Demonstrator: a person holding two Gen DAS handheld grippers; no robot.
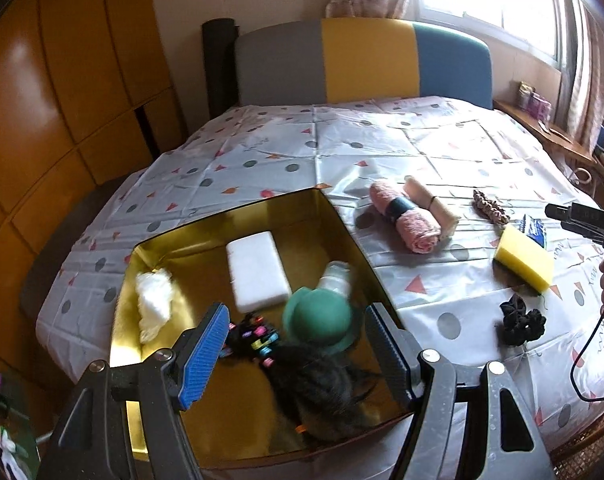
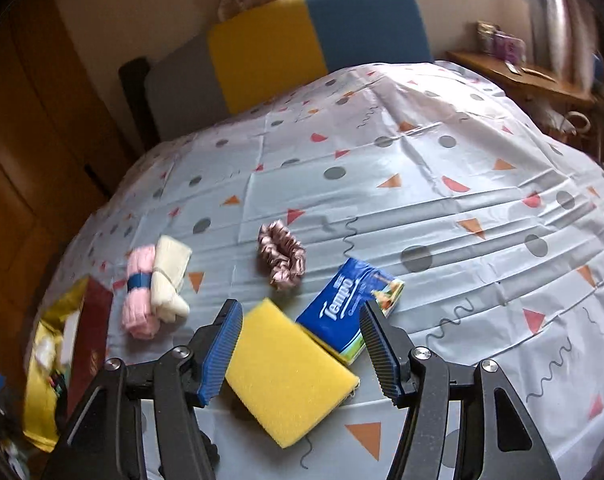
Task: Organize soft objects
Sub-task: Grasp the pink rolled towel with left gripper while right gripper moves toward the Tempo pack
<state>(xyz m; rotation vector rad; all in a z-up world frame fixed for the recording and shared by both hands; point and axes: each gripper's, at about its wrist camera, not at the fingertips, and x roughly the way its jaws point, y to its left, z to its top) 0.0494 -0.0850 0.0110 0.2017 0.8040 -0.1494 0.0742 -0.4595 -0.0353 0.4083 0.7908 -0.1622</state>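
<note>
A gold-lined box (image 1: pixel 333 224) holds a white sponge (image 1: pixel 257 272), a white cloth (image 1: pixel 154 304), a green felt hat (image 1: pixel 317 318), a dark furry thing (image 1: pixel 321 396) and black clips with coloured beads (image 1: pixel 252 336). My left gripper (image 1: pixel 298 354) is open above the box, empty. My right gripper (image 2: pixel 298 350) is open over a yellow sponge (image 2: pixel 288 372), not touching it. A blue Tempo tissue pack (image 2: pixel 347 312), a pink scrunchie (image 2: pixel 282 254) and pink and cream rolled towels (image 2: pixel 154 288) lie beyond. A black scrunchie (image 1: pixel 519 320) lies right of the box.
A patterned cloth (image 2: pixel 421 168) covers the table. A grey, yellow and blue chair back (image 1: pixel 361 60) stands at the far edge. A wooden wardrobe (image 1: pixel 62 80) is on the left and a wooden shelf (image 2: pixel 517 76) at the right under the window.
</note>
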